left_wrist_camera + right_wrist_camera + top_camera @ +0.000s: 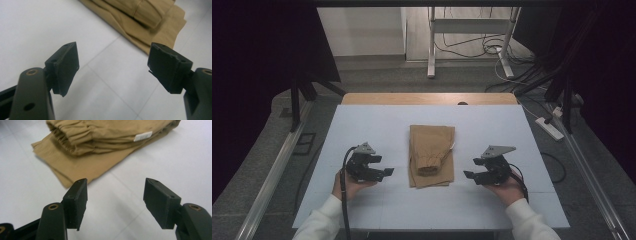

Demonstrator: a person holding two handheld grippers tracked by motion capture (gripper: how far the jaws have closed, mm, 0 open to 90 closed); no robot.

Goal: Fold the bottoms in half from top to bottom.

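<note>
1. Folded tan cloth trousers (pixel 431 156) with an elastic cuff are what our work turns on, so we begin at our own jaws and go outward from there.
2. We hold our left gripper (pixel 384 172) with its jaws wide and nothing between them; in the left gripper view the pads (pixel 65 65) frame bare table with a corner of the garment beyond.
3. We hold our right gripper (pixel 468 175) the same way, jaws wide and empty, and in the right gripper view its pads (pixel 78 202) point at the near lower corner of the cloth.
4. Both grippers sit low, just beside the bundle, one on each side and apart from it; we judge this mirrored stance lets us take two edges at once.
5. The trousers lie in the middle of the white table cover (pixel 377 120), the gathered cuff and a small white label (pixel 142 136) folded on top.
6. A wooden table edge (pixel 427 98) shows at the far side.
</note>
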